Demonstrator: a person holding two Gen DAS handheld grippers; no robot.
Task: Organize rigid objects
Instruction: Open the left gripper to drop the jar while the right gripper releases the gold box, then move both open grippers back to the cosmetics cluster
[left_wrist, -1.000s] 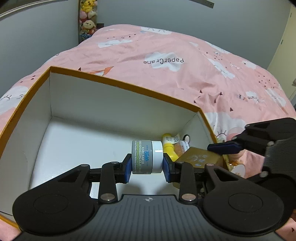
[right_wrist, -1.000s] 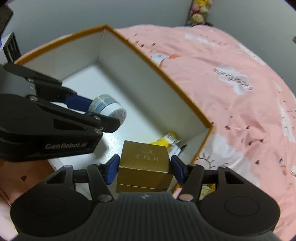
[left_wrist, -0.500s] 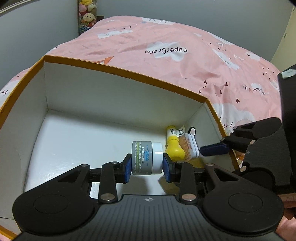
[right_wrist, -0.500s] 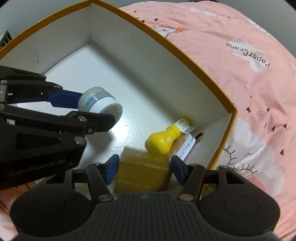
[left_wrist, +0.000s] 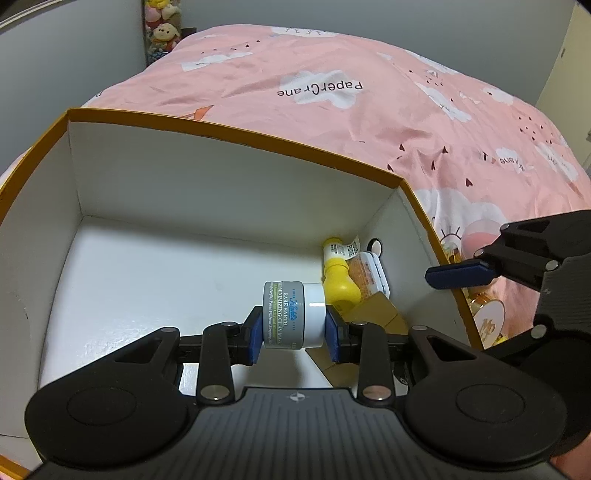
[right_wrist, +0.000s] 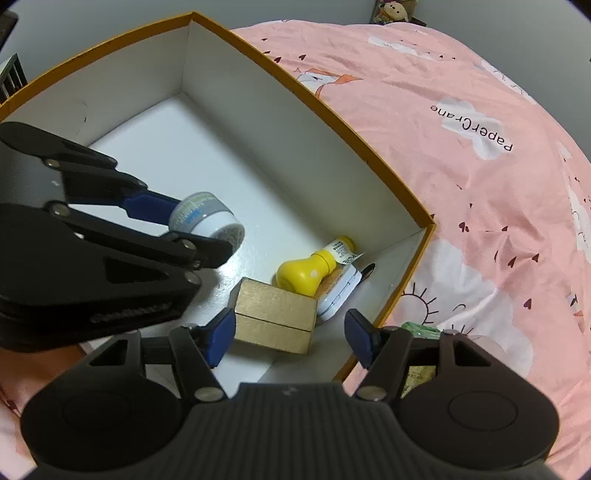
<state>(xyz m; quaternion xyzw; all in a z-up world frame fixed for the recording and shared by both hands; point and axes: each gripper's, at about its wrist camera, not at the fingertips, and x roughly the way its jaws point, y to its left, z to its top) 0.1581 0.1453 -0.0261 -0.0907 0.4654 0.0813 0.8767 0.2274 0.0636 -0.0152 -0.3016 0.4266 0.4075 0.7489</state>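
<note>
A small grey jar with a white lid lies on its side between the blue pads of the left gripper, whose jaws are closed on its base and lid, so its long axis runs left to right with the lid to the right. Its label reads "RARE EARTH" and "CLAY MASK", with a blue script logo that looks like Kiehl's; the smaller print is not legible. The jar hangs above the white floor of a large open box with white inner walls and an orange rim, and casts a shadow below it.

In the box's far right corner lies a yellow bottle on its side, its neck and cap pointing toward the corner, with a white tag on the neck printed with what seems to be "PURE". Touching it on the right is a flat white case with an orange printed face. Just nearer sits a gold box, resting on the box floor with a seam running along its long side.

The right gripper hovers over the gold box with its jaws spread wide, the pads clear of the box on both sides.

The big box sits on a bed under a pink bedspread patterned with white clouds lettered "PaperCrane". Plush toys are stacked in the far left corner of the room.
</note>
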